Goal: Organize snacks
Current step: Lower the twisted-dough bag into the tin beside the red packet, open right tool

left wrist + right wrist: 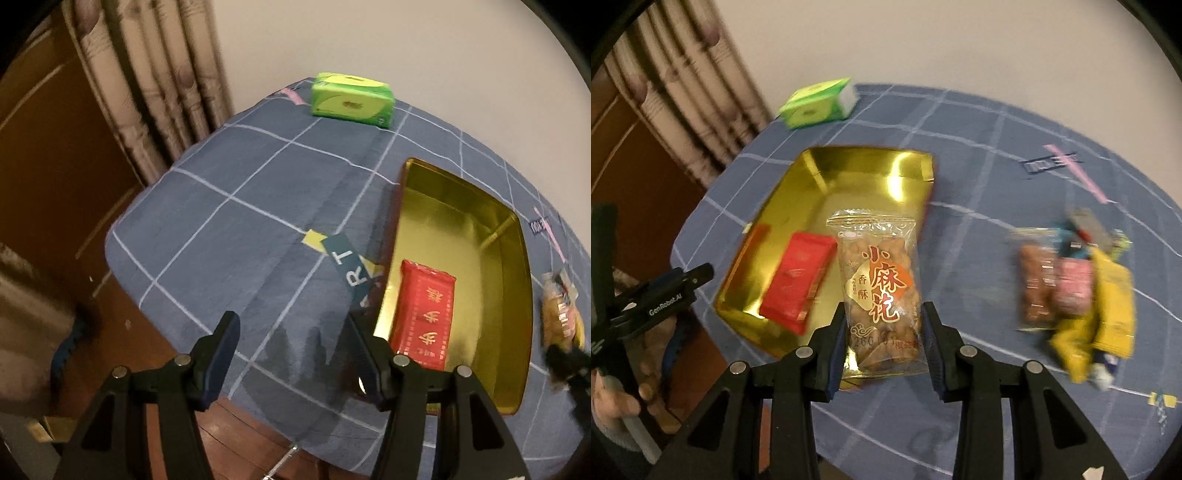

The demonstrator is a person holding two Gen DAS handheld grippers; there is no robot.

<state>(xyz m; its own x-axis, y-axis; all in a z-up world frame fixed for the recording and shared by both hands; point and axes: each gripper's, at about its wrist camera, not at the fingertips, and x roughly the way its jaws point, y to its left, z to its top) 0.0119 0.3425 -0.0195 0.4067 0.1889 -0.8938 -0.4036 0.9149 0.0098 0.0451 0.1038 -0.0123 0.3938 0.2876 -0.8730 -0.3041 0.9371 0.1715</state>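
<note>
A gold tin tray (513, 280) (820, 184) lies on the blue checked tablecloth. A red snack packet (424, 314) (798, 277) lies inside it. My right gripper (882, 325) is shut on a clear bag of fried dough twists (879, 291), held above the tray's near right edge. That bag and the right gripper also show at the right edge of the left wrist view (561, 314). My left gripper (291, 332) is open and empty, over the cloth just left of the tray. A pile of several snack packets (1078, 288) lies on the cloth to the right.
A green tissue pack (351, 99) (820, 103) sits at the table's far edge. Curtains (147, 74) and a brown wooden door stand to the left. The table's left edge drops off near the left gripper. The left gripper's body (653, 299) shows at the left in the right wrist view.
</note>
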